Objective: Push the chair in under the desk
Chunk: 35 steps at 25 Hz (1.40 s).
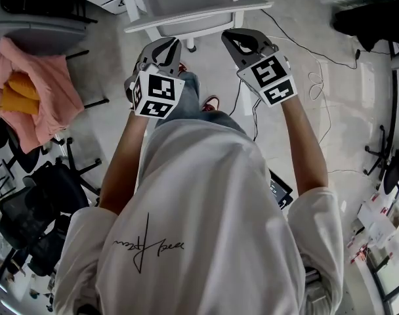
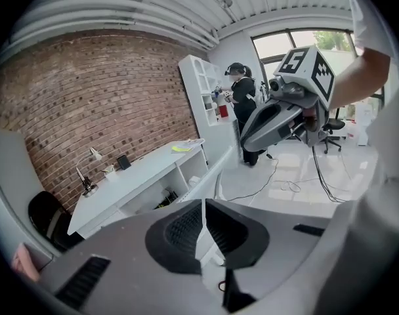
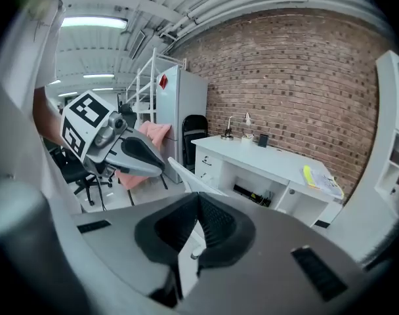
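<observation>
**While both tongs sit pinched shut just short of the chair**

As I stand with both bare forearms stretched out ahead of my white T-shirt, my left gripper [image 1: 168,44] and right gripper [image 1: 237,38] hang side by side with a gap between them. Their noses tilt down and away from me, and their marker cubes are turned up toward my head. Each pair of jaws is pressed together with nothing caught in it (each gripper's own view shows only a thin slit where the dark pads meet).

The chair [image 1: 198,10], grey with a white frame, stands just beyond the tips, its near edge close to both noses. I can't tell whether either nose touches it. The desk [image 3: 268,157] is white and set against the brick wall, on the far side of the chair.

The desk's open compartment [image 3: 252,192] holds something dark and tangled that I can't name. A tall white shelf unit [image 2: 203,87] stands to the right of the desk, with a small red item [image 2: 223,110] in one of its compartments. On my near left, a second chair [image 1: 29,35] carries a pink cloth [image 1: 45,97] with an orange bundle [image 1: 16,90] lying on it.
</observation>
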Tool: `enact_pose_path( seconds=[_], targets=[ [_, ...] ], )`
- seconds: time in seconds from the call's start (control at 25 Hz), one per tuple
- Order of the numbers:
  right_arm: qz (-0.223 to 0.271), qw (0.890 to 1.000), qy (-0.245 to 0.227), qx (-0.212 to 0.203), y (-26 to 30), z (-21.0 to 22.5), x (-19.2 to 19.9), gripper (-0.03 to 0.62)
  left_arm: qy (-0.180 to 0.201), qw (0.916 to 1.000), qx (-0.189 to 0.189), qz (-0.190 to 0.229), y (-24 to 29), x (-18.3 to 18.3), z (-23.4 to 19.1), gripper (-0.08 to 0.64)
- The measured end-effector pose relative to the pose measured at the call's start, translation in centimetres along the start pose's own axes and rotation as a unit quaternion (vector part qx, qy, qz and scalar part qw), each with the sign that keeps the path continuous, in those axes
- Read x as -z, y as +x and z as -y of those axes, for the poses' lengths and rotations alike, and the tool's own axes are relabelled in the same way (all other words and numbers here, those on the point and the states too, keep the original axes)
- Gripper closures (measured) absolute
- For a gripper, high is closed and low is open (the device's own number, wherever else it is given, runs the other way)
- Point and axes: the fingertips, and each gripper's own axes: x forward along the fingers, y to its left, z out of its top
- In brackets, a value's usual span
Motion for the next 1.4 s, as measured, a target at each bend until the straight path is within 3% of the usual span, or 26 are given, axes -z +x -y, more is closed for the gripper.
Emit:
enact_pose_path(
  seconds=[0.16,0.28,0.4,0.88,1.4],
  targets=[
    [0.02,0.999,0.028,0.002,-1.1,-1.0,-0.9,0.565,-0.044,0.9988,0.0,0.02,-1.3,-0.5,0.4,0.554],
    [0.027,0.999,0.035,0.008,-1.8,-1.8,-1.3,0.565,-0.098,0.9943,0.0,0.044,-2.3,-0.9,0.6,0.554],
    [0.035,0.999,0.039,0.014,-2.6,-2.5,-1.6,0.565,-0.125,0.9903,-0.007,0.059,-3.2,-1.3,0.8,0.555],
    [0.057,0.995,0.069,0.032,-5.2,-4.7,-1.8,0.566,-0.161,0.9831,-0.007,0.086,-5.7,-1.6,1.9,0.555],
    [0.063,0.994,0.08,0.042,-7.4,-5.6,-1.1,0.566,-0.165,0.981,0.007,0.101,-6.8,-2.7,3.5,0.555]
  ],
)
